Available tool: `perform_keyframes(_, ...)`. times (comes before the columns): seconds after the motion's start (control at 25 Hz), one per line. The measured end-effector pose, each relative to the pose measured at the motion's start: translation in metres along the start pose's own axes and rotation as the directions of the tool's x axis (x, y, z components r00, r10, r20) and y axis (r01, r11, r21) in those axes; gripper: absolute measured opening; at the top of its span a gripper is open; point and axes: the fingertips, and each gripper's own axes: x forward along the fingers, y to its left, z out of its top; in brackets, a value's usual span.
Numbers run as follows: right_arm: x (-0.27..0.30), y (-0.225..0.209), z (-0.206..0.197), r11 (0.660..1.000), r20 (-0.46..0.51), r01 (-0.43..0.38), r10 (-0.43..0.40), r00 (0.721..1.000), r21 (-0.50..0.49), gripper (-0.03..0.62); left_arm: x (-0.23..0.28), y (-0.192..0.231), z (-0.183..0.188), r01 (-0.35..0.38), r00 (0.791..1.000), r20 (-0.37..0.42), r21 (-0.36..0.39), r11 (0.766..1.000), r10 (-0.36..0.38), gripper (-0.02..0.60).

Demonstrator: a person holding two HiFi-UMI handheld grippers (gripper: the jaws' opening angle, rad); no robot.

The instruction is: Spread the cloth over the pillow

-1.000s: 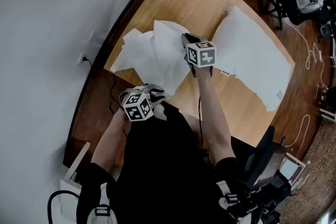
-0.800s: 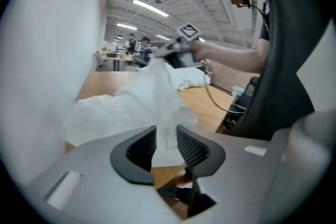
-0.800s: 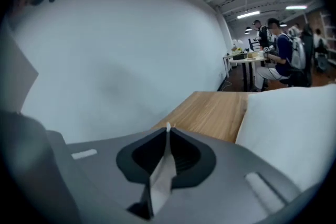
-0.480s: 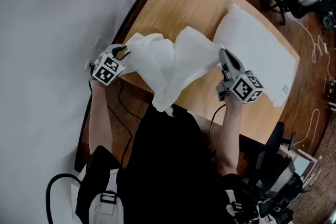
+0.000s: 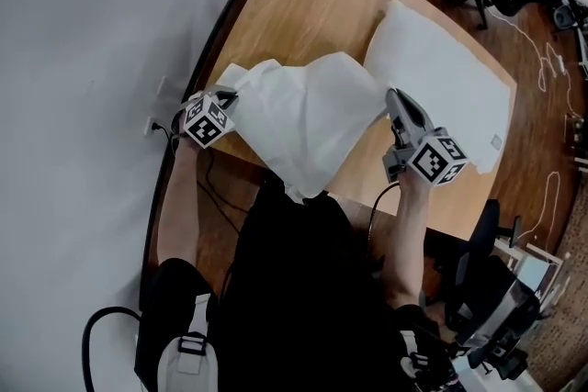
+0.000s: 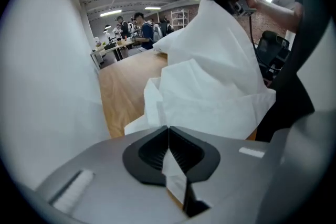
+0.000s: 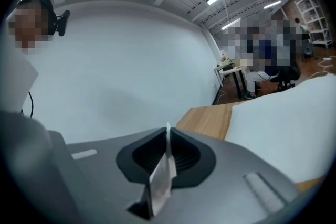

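While the left gripper [image 5: 230, 96] is pinching one edge of the white cloth [image 5: 308, 119] at the bench's [image 5: 312, 5] near-left corner, its fingers [image 6: 149, 152] having just been closing onto the fabric, the right gripper [image 5: 391, 96] is holding another edge up over the bench's near side, its fingers [image 7: 186, 157] pressed together on a strip of it. The cloth is hanging between them, sagging past the near edge. The white pillow [image 5: 441, 78] is lying along the bench's right side, not yet covered.
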Motion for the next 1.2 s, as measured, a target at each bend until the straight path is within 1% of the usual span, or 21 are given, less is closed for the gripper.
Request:
perform_keyframes(0.08, -0.004, -0.008, 0.000, 0.999, 0.009, 0.032, -0.032, 0.999, 0.014, 0.025, -0.018, 0.002, 0.014, -0.012, 0.995, 0.100, -0.026, 1.000, 0.014, 0.008)
perform_keyframes(0.16, -0.010, -0.016, 0.003, 0.997, 0.036, 0.066, -0.067, 0.997, 0.030, 0.025, -0.049, 0.009, 0.032, -0.040, 0.967, 0.249, -0.065, 0.997, 0.055, 0.008)
perform_keyframes(0.24, -0.019, -0.023, 0.016, 0.995, 0.081, 0.088, -0.092, 0.992, 0.054, 0.025, -0.097, 0.021, 0.050, -0.066, 0.898, 0.422, -0.139, 0.988, 0.119, 0.008)
perform_keyframes(0.28, -0.027, -0.026, 0.027, 0.994, 0.115, 0.086, -0.093, 0.989, 0.065, 0.025, -0.128, 0.030, 0.060, -0.064, 0.842, 0.516, -0.192, 0.979, 0.156, 0.008)
perform_keyframes(0.32, -0.038, -0.027, 0.040, 0.994, 0.158, 0.074, -0.085, 0.984, 0.075, 0.025, -0.163, 0.040, 0.072, -0.040, 0.763, 0.618, -0.250, 0.967, 0.191, 0.008)
perform_keyframes(0.36, -0.052, -0.030, 0.055, 0.994, 0.206, 0.060, -0.077, 0.975, 0.089, 0.025, -0.203, 0.050, 0.084, 0.007, 0.653, 0.723, -0.304, 0.953, 0.226, 0.008)
perform_keyframes(0.44, -0.087, -0.038, 0.084, 0.991, 0.306, 0.031, -0.071, 0.949, 0.133, 0.025, -0.284, 0.075, 0.103, 0.106, 0.379, 0.870, -0.380, 0.919, 0.316, 0.006)
perform_keyframes(0.48, -0.104, -0.042, 0.098, 0.987, 0.355, 0.009, -0.067, 0.932, 0.163, 0.025, -0.319, 0.087, 0.109, 0.124, 0.264, 0.896, -0.399, 0.909, 0.358, 0.006)
perform_keyframes(0.52, -0.121, -0.045, 0.111, 0.982, 0.402, -0.016, -0.063, 0.914, 0.190, 0.023, -0.349, 0.097, 0.115, 0.123, 0.179, 0.907, -0.405, 0.906, 0.381, 0.006)
perform_keyframes(0.56, -0.136, -0.047, 0.124, 0.976, 0.444, -0.041, -0.060, 0.894, 0.214, 0.023, -0.374, 0.104, 0.124, 0.119, 0.115, 0.916, -0.397, 0.910, 0.385, 0.006)
perform_keyframes(0.64, -0.164, -0.050, 0.146, 0.958, 0.518, -0.092, -0.066, 0.853, 0.272, 0.023, -0.416, 0.113, 0.149, 0.144, 0.008, 0.936, -0.349, 0.926, 0.352, 0.006)
perform_keyframes(0.68, -0.177, -0.052, 0.151, 0.943, 0.547, -0.122, -0.073, 0.834, 0.311, 0.023, -0.434, 0.114, 0.162, 0.167, -0.038, 0.944, -0.318, 0.933, 0.328, 0.006)
perform_keyframes(0.72, -0.190, -0.056, 0.151, 0.927, 0.563, -0.143, -0.084, 0.822, 0.347, 0.023, -0.449, 0.115, 0.176, 0.180, -0.068, 0.949, -0.293, 0.939, 0.309, 0.006)
perform_keyframes(0.76, -0.200, -0.064, 0.144, 0.916, 0.558, -0.140, -0.102, 0.824, 0.376, 0.023, -0.460, 0.115, 0.188, 0.175, -0.075, 0.953, -0.279, 0.944, 0.295, 0.006)
perform_keyframes(0.8, -0.207, -0.078, 0.128, 0.910, 0.527, -0.108, -0.133, 0.839, 0.401, 0.023, -0.466, 0.114, 0.202, 0.155, -0.058, 0.957, -0.271, 0.950, 0.283, 0.006)
perform_keyframes(0.88, -0.214, -0.117, 0.080, 0.874, 0.430, -0.022, -0.216, 0.877, 0.485, 0.023, -0.465, 0.110, 0.235, 0.101, 0.019, 0.971, -0.238, 0.966, 0.238, 0.006)
perform_keyframes(0.96, -0.224, -0.149, 0.043, 0.797, 0.385, -0.005, -0.286, 0.878, 0.604, 0.023, -0.462, 0.111, 0.274, 0.028, 0.124, 0.973, -0.200, 0.979, 0.195, 0.006)
perform_keyframes(1.04, -0.251, -0.171, 0.048, 0.747, 0.425, -0.031, -0.343, 0.838, 0.664, 0.023, -0.464, 0.125, 0.308, -0.069, 0.232, 0.951, -0.191, 0.979, 0.202, 0.006)
perform_keyframes(1.08, -0.268, -0.178, 0.066, 0.747, 0.470, -0.053, -0.359, 0.806, 0.662, 0.023, -0.465, 0.137, 0.322, -0.097, 0.271, 0.937, -0.201, 0.975, 0.220, 0.006)
perform_keyframes(1.12, -0.285, -0.183, 0.092, 0.762, 0.529, -0.086, -0.359, 0.769, 0.642, 0.023, -0.466, 0.151, 0.332, -0.090, 0.289, 0.929, -0.214, 0.973, 0.231, 0.006)
perform_keyframes(1.2, -0.322, -0.180, 0.149, 0.797, 0.656, -0.165, -0.338, 0.674, 0.581, 0.023, -0.461, 0.180, 0.344, 0.005, 0.282, 0.928, -0.255, 0.967, 0.243, 0.006)
